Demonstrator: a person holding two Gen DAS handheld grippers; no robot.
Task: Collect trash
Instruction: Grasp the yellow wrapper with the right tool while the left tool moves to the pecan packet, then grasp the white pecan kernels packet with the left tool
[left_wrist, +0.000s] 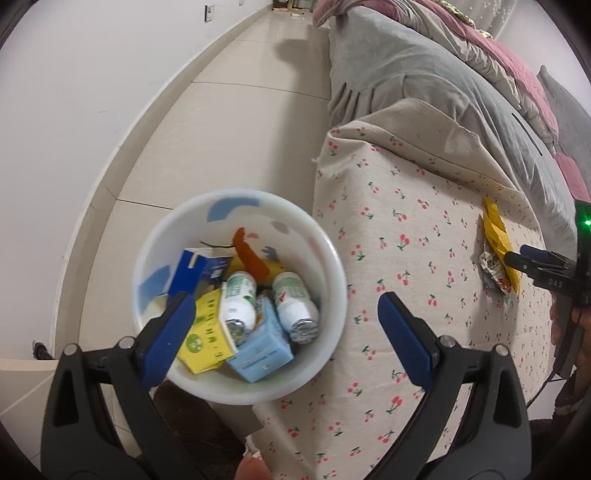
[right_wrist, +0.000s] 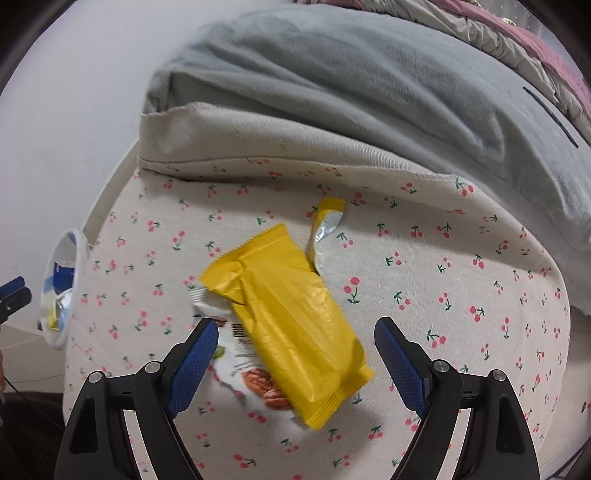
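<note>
- Right wrist view: my right gripper (right_wrist: 295, 354) is spread wide, straddling a yellow wrapper (right_wrist: 291, 325) on the bed (right_wrist: 461, 295), not clamped.
- My left gripper (left_wrist: 286, 325) hangs released over the white bin (left_wrist: 325, 236) of trash.

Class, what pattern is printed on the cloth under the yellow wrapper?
Small red cherries with green stems on a cream cloth, clearest in the right wrist view, under the wrapper.
</note>
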